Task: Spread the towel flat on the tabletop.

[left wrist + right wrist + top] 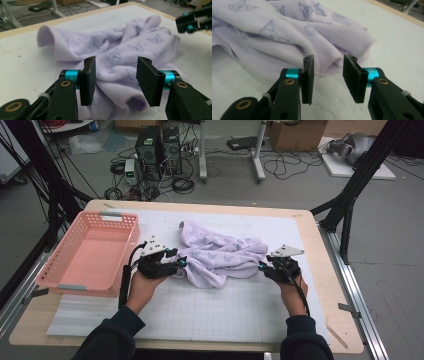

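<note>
We see a wooden table [320, 285] covered by a white gridded mat [225, 305], and on the mat's left edge a pink plastic basket [90, 255]. In the middle of the mat lies a crumpled lilac cloth [220, 257] printed with small cat faces, bunched into folds with one rolled end lifted toward the far side. The left gripper [181, 262] sits at the cloth's left edge and the right gripper [262, 266] at its right edge, so the cloth lies between the two tools. In the left gripper view, the left gripper [116, 80] has its jaws apart with a fold of cloth in the gap, and the pads press on nothing. In the right gripper view, the right gripper [328, 77] also stands apart, its hem of cloth just beyond the tips. The folds hide the cloth's underside and true outline, and nearer folds are blurred.
</note>
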